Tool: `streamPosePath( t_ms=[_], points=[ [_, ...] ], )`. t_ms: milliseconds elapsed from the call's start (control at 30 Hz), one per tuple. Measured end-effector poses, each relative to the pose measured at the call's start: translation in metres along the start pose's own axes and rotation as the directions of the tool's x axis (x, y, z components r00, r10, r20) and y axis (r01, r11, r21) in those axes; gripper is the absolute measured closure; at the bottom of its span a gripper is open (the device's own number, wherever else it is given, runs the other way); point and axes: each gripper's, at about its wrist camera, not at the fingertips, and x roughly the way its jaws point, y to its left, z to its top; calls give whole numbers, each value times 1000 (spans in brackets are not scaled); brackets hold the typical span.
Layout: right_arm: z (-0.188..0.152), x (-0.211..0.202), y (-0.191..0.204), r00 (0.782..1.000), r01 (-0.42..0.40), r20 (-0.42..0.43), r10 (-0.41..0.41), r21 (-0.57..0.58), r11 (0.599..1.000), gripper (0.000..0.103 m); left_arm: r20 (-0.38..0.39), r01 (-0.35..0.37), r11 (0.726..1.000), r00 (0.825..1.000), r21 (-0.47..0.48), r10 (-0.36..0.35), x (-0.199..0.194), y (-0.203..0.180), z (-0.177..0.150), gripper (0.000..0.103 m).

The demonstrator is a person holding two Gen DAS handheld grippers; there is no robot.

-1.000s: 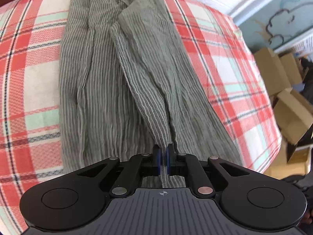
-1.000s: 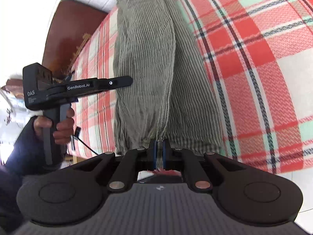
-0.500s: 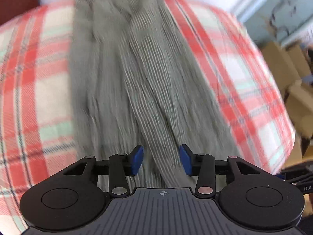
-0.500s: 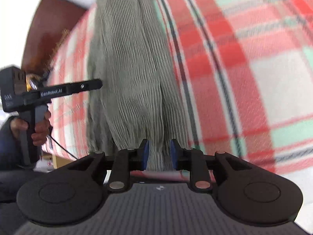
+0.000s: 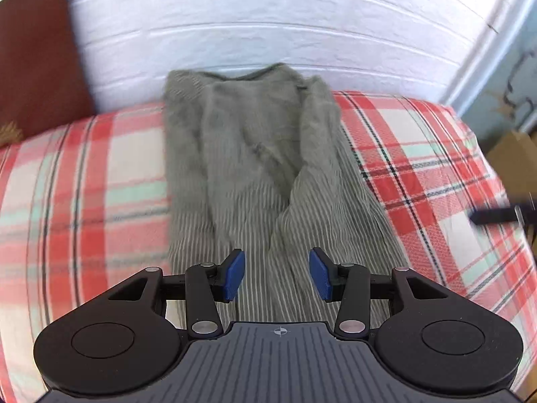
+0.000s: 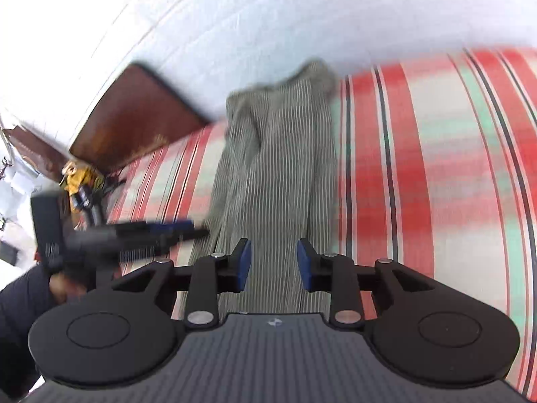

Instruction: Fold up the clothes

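A grey-green garment (image 5: 255, 174) with thin white stripes is seen in the middle of the left wrist view. It is laid out long on a bed (image 5: 87, 181), from the lower middle of the frame up to the wall, where its far end is bunched against the white bricks. The cloth is folded lengthwise; a fold edge runs down its middle and many soft wrinkles are visible. What kind of garment it is cannot be told. In the right wrist view the same garment (image 6: 275, 181) is shown in the middle of the frame, blurred by motion.

The left gripper (image 5: 276, 275) is held in the lower middle of its own view, above the near end of the cloth. Its blue pads are set wide apart and nothing is pressed between them. The right gripper (image 6: 273, 267) is also held above the cloth; its jaws are opening and nothing is grasped between them. At the left of the right wrist view the left gripper (image 6: 188, 231) is seen again, blurred, carried by a hand (image 6: 63, 285) with a dark sleeve.

The bed is covered with a plaid sheet in red, white and pale green with dark lines. A white brick wall (image 5: 268, 23) is seen behind it, and a dark brown headboard (image 5: 33, 50) in the upper left. At the right edge of the left wrist view a cardboard box (image 5: 517, 158) is partly visible.
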Motion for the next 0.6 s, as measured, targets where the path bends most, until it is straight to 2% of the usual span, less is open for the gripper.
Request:
streamPosePath(
  t_ms=[167, 367, 400, 533, 600],
  points=[
    [49, 39, -8, 999, 32, 12, -32, 4, 999, 68, -30, 87, 995, 996, 41, -85, 31, 5, 16, 45],
    [83, 70, -11, 996, 94, -9, -94, -10, 996, 68, -89, 177, 983, 981, 49, -172, 61, 13, 23, 48],
    [87, 73, -12, 994, 104, -11, -104, -13, 994, 68, -97, 187, 981, 979, 44, -182, 65, 15, 24, 51],
    [104, 87, -13, 988, 152, -7, -152, -53, 987, 68, -114, 217, 976, 970, 34, -212, 74, 18, 26, 85],
    [113, 93, -14, 987, 158, -5, -159, -72, 985, 68, -110, 231, 972, 968, 33, -226, 75, 18, 25, 89]
  ],
)
